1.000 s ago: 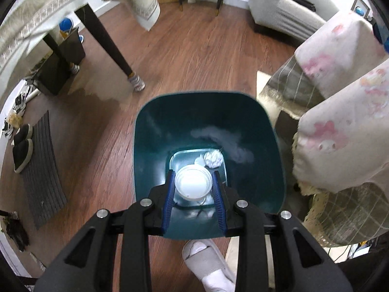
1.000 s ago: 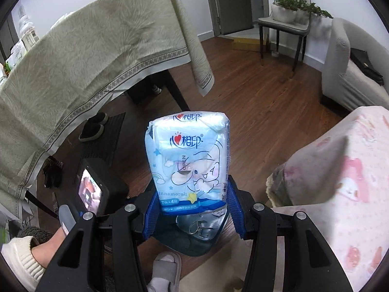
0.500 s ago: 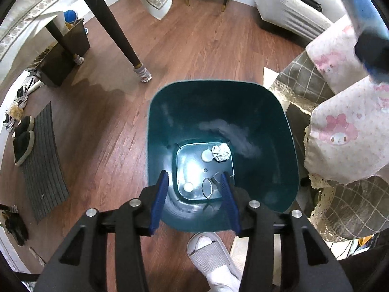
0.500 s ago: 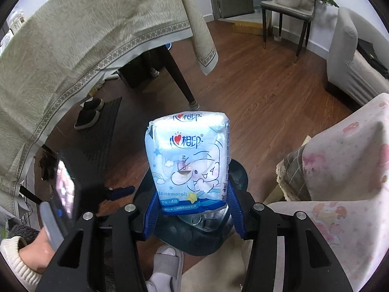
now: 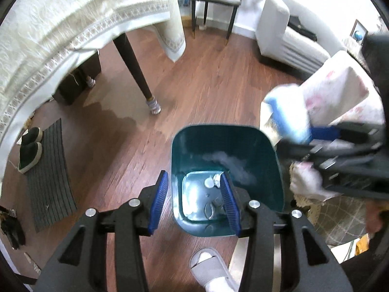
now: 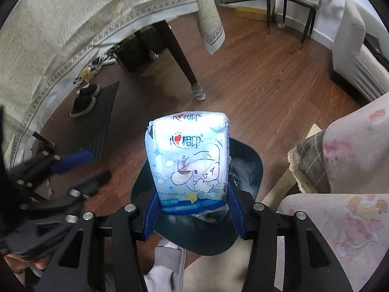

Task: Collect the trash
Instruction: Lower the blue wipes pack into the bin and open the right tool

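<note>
the right tongs [image 6: 194,209] clamp the lower end of a pale blue tissue pack [image 6: 189,160], its blue pads [image 6: 152,215] pressed to either side, holding the pack upright directly above a dark teal trash bin [image 6: 250,168] that stands on the wooden floor [image 6: 255,85]. the left tongs [image 5: 194,204] are spread wide with nothing between them, hanging over the near left part of the bin [image 5: 243,141]; one pad sits outside the rim, the other over the opening. at the bottom of the bin lie a crumpled white wad [image 5: 216,177], a small white disc [image 5: 208,182] beside it and a few other bits too small to tell. from the left camera the pack [image 5: 287,119] shows blurred at the bin's far right corner, gripped by the right tongs [image 5: 308,133]. a cloth-draped counter [image 6: 73,24] stands beyond, with dark slippers [image 6: 83,99] on a mat [image 6: 102,121]. a foot in a grey slipper [image 5: 209,267] stands just beside the bin.
</note>
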